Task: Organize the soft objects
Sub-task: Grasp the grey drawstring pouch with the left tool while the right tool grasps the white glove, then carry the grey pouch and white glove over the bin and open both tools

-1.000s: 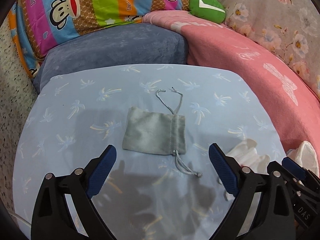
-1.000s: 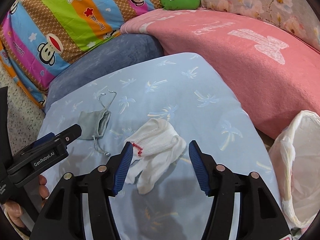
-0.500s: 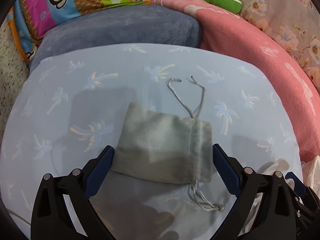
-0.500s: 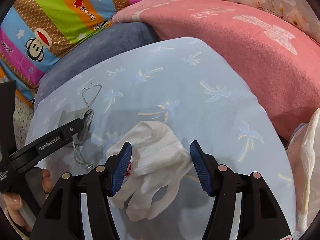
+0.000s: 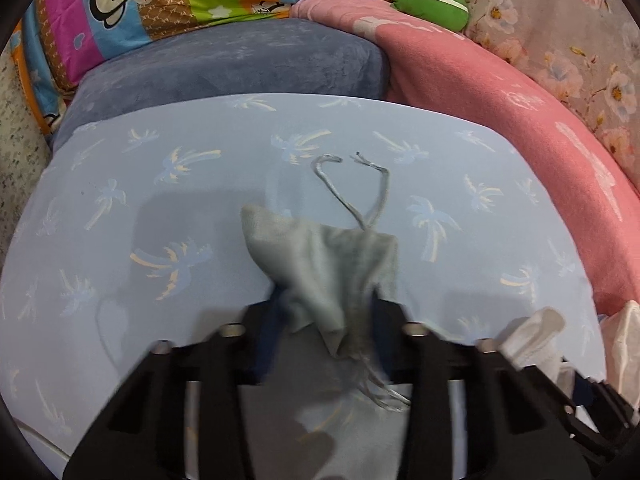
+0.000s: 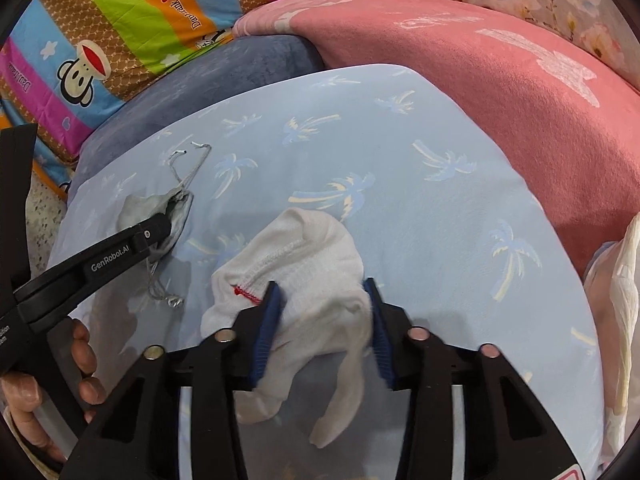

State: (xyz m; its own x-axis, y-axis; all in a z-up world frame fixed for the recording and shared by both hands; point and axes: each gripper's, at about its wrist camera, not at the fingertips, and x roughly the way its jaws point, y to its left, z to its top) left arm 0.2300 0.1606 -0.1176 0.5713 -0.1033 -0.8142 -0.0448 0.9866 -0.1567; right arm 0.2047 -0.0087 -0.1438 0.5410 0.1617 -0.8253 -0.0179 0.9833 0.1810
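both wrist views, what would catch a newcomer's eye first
Each claw has just been closing on cloth: the left claw pinches a bunched grey drawstring pouch, and the right claw squeezes a white glove. Both lie on a pale blue palm-print cushion, with a loud striped monkey-print quilt behind.

A small grey drawstring pouch (image 5: 332,268) lies on the pale blue palm-print cushion (image 5: 160,208), its near part bunched and lifted into a crumpled peak, two cord ends curling away on the far side and more cord trailing near. Well to its right, a white knit glove (image 6: 304,276) with red stitching at the cuff lies rumpled, fingers drooping toward the camera
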